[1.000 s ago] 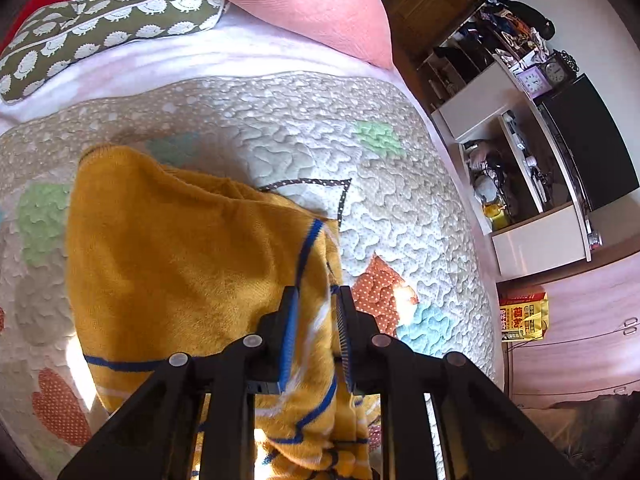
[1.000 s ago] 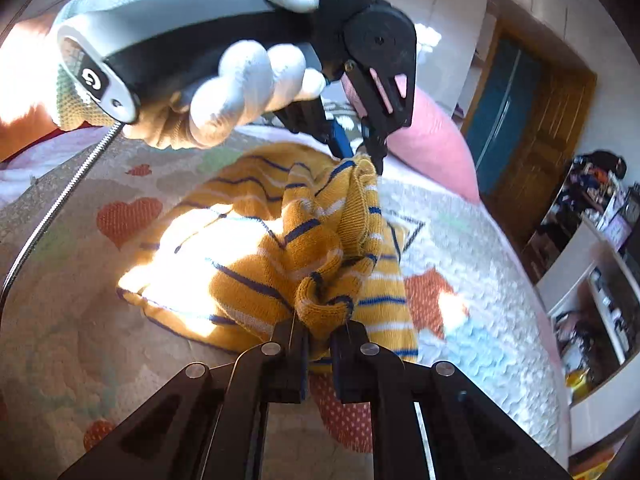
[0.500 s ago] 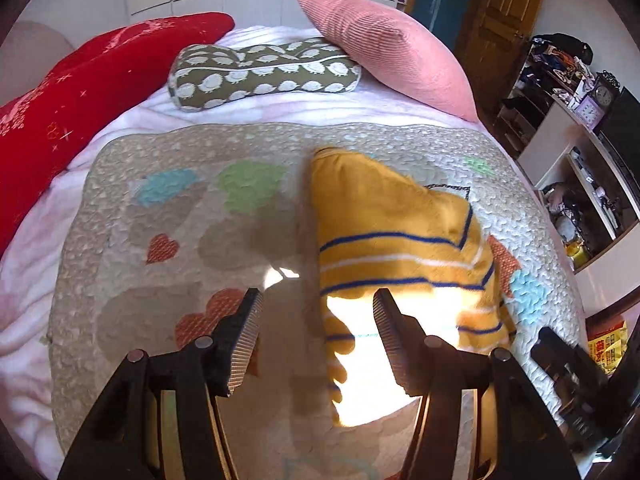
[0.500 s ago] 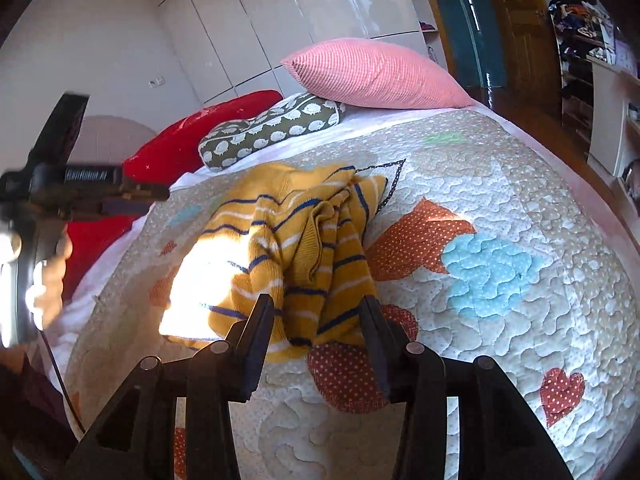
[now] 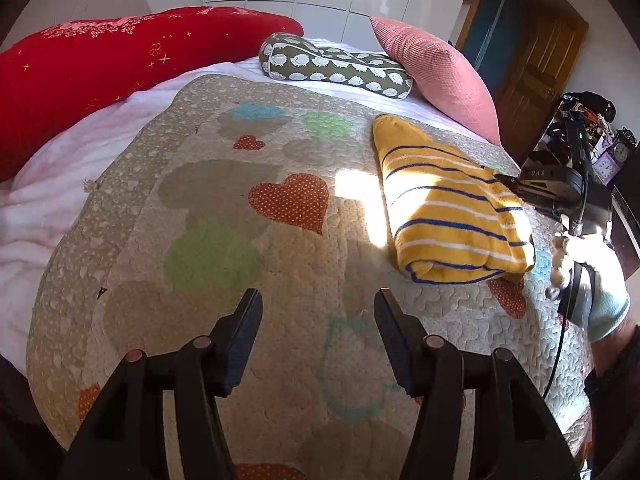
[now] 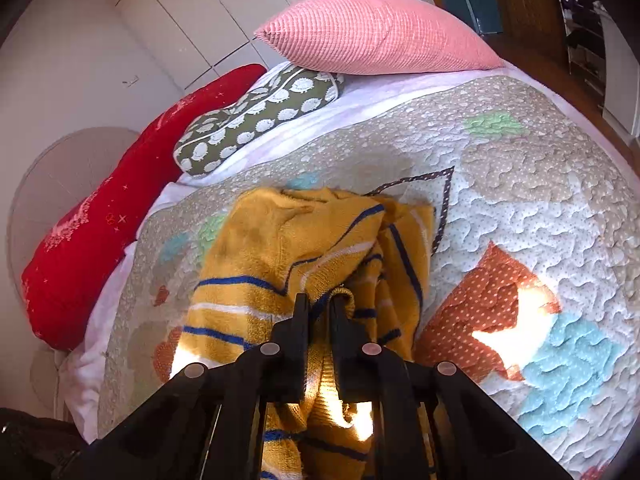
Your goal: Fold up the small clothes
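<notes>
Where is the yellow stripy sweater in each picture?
Left wrist view: the yellow knitted sweater with blue and white stripes lies folded at centre right on the quilt.
Right wrist view: the sweater fills the lower middle, its edge pinched in the closing right tongs.
Shared landmark: the pink ribbed pillow behind it.

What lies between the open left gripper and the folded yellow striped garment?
Only bare quilt with its heart and blob patches; the left wrist view shows the left gripper clear of the yellow striped garment.
</notes>
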{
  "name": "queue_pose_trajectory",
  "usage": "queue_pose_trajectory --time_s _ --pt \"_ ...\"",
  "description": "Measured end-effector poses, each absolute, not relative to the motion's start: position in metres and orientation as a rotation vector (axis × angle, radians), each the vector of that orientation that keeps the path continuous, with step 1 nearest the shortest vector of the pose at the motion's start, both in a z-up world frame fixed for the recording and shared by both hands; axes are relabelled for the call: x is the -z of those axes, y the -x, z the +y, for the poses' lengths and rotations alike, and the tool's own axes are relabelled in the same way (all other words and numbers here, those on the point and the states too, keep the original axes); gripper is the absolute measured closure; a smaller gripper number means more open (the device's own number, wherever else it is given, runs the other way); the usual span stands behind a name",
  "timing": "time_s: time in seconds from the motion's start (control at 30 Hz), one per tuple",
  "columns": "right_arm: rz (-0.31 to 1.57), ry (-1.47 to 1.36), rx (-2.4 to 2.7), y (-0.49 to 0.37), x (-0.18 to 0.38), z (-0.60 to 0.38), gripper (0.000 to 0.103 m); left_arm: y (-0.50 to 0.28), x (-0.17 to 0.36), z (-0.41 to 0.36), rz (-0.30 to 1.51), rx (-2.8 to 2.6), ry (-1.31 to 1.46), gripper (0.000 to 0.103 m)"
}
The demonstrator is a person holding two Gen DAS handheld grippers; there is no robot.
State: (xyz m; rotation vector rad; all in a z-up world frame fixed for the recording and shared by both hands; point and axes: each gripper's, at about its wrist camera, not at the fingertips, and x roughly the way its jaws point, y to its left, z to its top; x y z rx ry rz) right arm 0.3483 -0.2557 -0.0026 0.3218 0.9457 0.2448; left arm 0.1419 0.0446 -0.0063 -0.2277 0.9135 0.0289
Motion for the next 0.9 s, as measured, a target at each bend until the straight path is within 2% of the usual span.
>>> queue_pose_trajectory --time_s 0.2,0.27,0.37,0.53,0.6,0.63,0.67,0.73,0.77,0.83,0.9 --pt "0.951 0.017 0.075 -0.373 0.005 -0.250 0.097 -0.133 0.020 0.042 0.934 -0.017 0.207 0.046" --pt "0.973 -0.063 0.065 -0.372 0.005 -0.265 0.097 -0.129 0.020 0.043 0.927 -0.019 0.201 0.046" --pt "0.883 -0.217 0.001 -0.344 -0.021 -0.281 0.097 -0.126 0.020 0.042 0.919 -0.034 0.171 0.046" --pt "0.866 -0.306 -0.260 -0.304 -0.040 -0.255 0.096 -0.120 0.018 0.038 0.926 -0.023 0.176 0.046" --pt "0.894 -0.344 -0.373 -0.295 -0.030 -0.239 0.089 -0.114 0.013 0.037 0.914 -0.030 0.159 0.046" --pt "0.919 -0.358 -0.413 -0.292 -0.021 -0.233 0.076 -0.110 0.010 0.036 0.900 -0.037 0.149 0.046" --pt "0.951 -0.349 -0.408 -0.291 -0.010 -0.228 0.070 -0.106 0.005 0.036 0.885 -0.045 0.138 0.046" --pt "1.013 -0.282 -0.304 -0.293 0.014 -0.226 0.070 -0.098 -0.004 0.036 0.856 -0.059 0.116 0.042" --pt "1.016 -0.291 -0.286 -0.291 0.020 -0.229 0.071 -0.094 -0.008 0.036 0.840 -0.067 0.106 0.037" --pt "0.973 -0.355 -0.274 -0.275 0.016 -0.238 0.070 -0.087 -0.015 0.037 0.804 -0.092 0.088 0.031" --pt "0.915 -0.378 -0.248 -0.248 0.003 -0.247 0.068 -0.081 -0.022 0.037 0.772 -0.118 0.064 0.031"
